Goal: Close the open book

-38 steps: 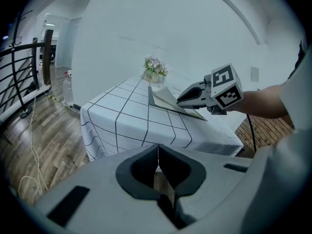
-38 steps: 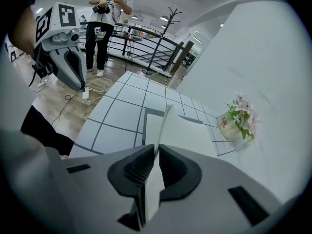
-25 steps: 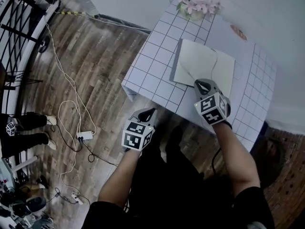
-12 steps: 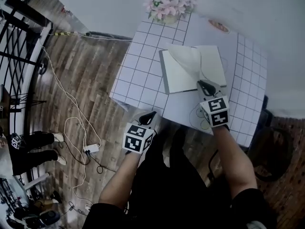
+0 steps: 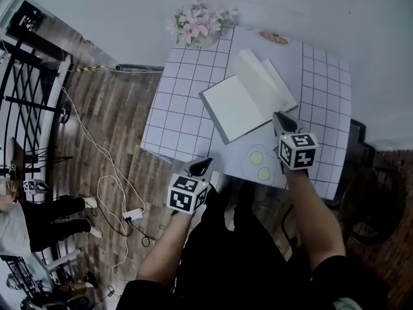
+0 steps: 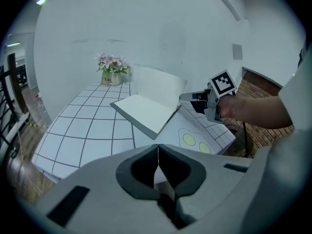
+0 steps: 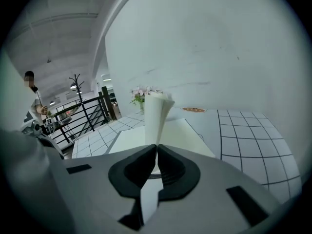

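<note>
On the white grid-lined bench [image 5: 177,102] lies the open white-paged book [image 5: 231,108]. The right tool [image 5: 279,116] is clamped on its raised right-hand pages. The left tool [image 5: 204,165], closed and empty, hovers at the bench's near edge.

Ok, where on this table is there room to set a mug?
Left of the book, the table is bare from the flower pot to the near edge. A narrower strip runs right of the book. The middle is crowded: the book, with the right hand-held gripper clamped on its raised pages.
</note>
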The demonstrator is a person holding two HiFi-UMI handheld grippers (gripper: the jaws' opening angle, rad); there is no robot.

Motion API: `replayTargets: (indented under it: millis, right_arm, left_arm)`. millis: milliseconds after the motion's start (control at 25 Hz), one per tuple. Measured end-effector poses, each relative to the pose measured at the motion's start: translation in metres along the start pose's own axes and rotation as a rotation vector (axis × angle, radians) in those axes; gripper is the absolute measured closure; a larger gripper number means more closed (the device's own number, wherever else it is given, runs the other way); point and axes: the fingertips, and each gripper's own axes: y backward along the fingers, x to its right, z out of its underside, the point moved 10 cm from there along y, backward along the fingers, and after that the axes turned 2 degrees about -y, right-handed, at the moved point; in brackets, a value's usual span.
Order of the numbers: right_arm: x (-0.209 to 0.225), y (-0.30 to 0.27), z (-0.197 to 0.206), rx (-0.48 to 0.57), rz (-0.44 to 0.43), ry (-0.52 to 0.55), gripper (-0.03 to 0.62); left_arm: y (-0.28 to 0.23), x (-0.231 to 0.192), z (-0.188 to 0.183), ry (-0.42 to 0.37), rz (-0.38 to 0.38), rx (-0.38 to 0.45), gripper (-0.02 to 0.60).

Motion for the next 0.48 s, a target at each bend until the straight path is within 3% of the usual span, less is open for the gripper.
replayTargets:
  millis: [200, 480]
  right_arm:
    - [0.026, 0.003, 0.002, -0.060, -0.021, 0.009, 0.572]
    - [0.036, 0.016, 0.001, -0.099, -0.011, 0.184, 0.566]
  left_arm:
    - [-0.011, 0.013, -0.019, -0.024, -0.008, 0.011, 0.572]
    - [-0.022, 0.026, -0.040, -0.041, -0.009, 0.040, 0.572]
